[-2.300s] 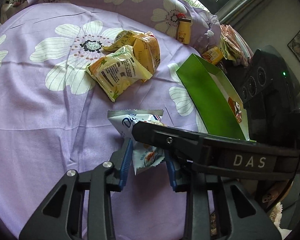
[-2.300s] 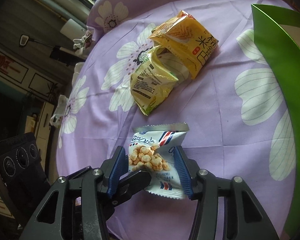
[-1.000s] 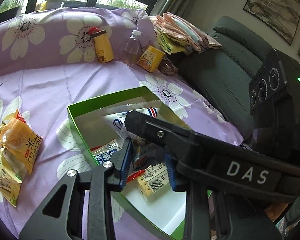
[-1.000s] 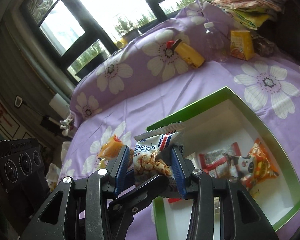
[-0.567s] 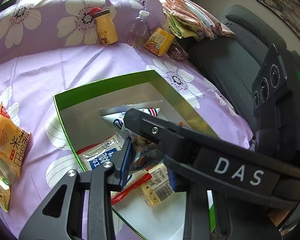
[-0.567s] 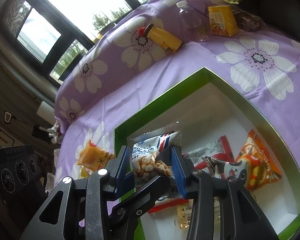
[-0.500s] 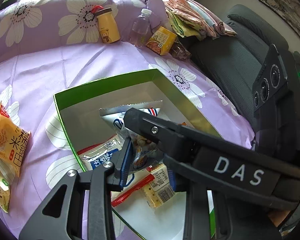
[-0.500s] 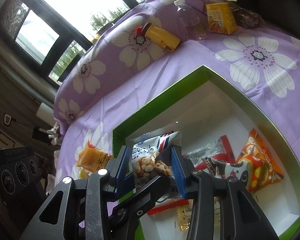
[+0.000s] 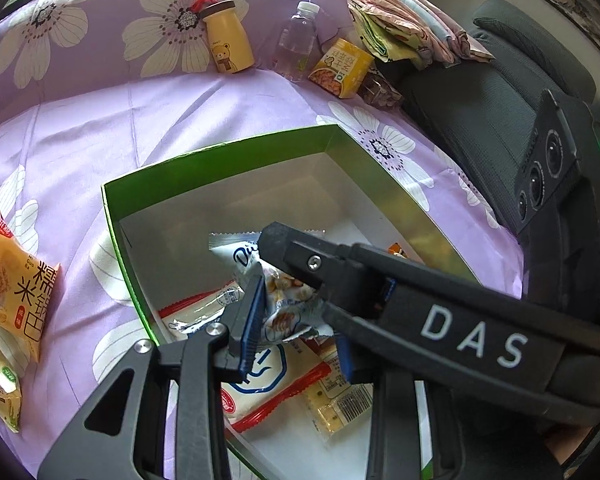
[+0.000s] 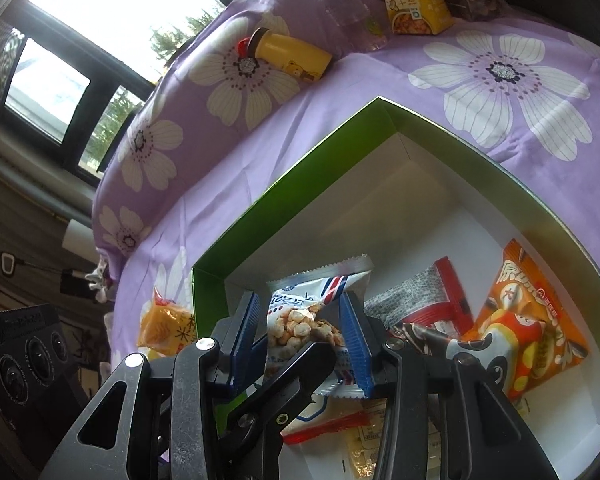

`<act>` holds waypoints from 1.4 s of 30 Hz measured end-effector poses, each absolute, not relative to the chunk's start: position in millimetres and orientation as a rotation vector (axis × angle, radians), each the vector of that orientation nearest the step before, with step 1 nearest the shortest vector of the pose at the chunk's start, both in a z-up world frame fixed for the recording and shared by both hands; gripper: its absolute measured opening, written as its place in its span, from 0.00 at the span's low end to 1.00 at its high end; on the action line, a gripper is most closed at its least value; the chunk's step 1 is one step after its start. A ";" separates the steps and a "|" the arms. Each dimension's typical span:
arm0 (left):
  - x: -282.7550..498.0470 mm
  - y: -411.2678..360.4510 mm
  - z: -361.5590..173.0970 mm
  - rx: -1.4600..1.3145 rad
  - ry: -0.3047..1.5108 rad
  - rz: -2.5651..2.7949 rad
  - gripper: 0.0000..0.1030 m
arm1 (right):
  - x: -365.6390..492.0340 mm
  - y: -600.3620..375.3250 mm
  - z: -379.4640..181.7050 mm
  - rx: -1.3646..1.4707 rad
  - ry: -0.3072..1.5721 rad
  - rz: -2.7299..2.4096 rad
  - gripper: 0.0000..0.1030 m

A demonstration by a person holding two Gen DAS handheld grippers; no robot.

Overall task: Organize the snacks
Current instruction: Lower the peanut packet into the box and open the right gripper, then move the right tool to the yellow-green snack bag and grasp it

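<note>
The purple flowered cloth (image 9: 188,120) fills the upper half of both views; whether it covers a bed or a counter cannot be told. On it, at centre frame, sits the green box (image 9: 220,148), open-topped with white inner walls. You are at the placing step: the white snack packet (image 10: 312,320) hangs over the box's interior, at lower centre of each view, pinched from two sides. Your left tool (image 9: 296,324) is closed on its lower part, and your right tool (image 10: 300,332) is closed on its middle, the blue pads (image 10: 352,336) denting the film.

Judged from here, the next move calls for lowering the packet to a bare stretch of the white floor, then releasing both tools together so that it does not swing or catch on a pad.

Contents of the box: an orange bag (image 10: 536,328) at right in the right wrist view, a red-and-grey packet (image 10: 424,300) beside it, a white pouch with red edges (image 9: 260,384) and a small yellow bar-coded packet (image 9: 340,404) beneath the tools.

Outside the box, at the left edge of the left wrist view, two yellow snack bags (image 9: 16,288) lie on the cloth, not yet sorted. Along the top stand a yellow bottle (image 9: 228,40), a clear bottle (image 9: 298,36) and a yellow carton (image 9: 340,68).
</note>
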State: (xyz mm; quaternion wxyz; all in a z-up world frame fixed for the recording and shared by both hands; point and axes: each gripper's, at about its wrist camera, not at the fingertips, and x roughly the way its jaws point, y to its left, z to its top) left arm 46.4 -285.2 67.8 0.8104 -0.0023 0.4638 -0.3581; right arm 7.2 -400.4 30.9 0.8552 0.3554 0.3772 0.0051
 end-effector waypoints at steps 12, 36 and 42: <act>30.2 -249.2 96.5 -0.071 0.917 -0.744 0.48 | -15.1 -398.4 53.0 0.685 0.717 -0.069 0.44; 15.8 -23.1 79.0 -0.360 0.890 -0.265 0.84 | 1.4 -275.5 66.2 0.531 0.761 0.247 0.67; 27.4 -7.6 51.2 -0.441 0.939 -0.284 0.84 | 24.7 -227.5 51.6 0.488 0.841 0.343 0.67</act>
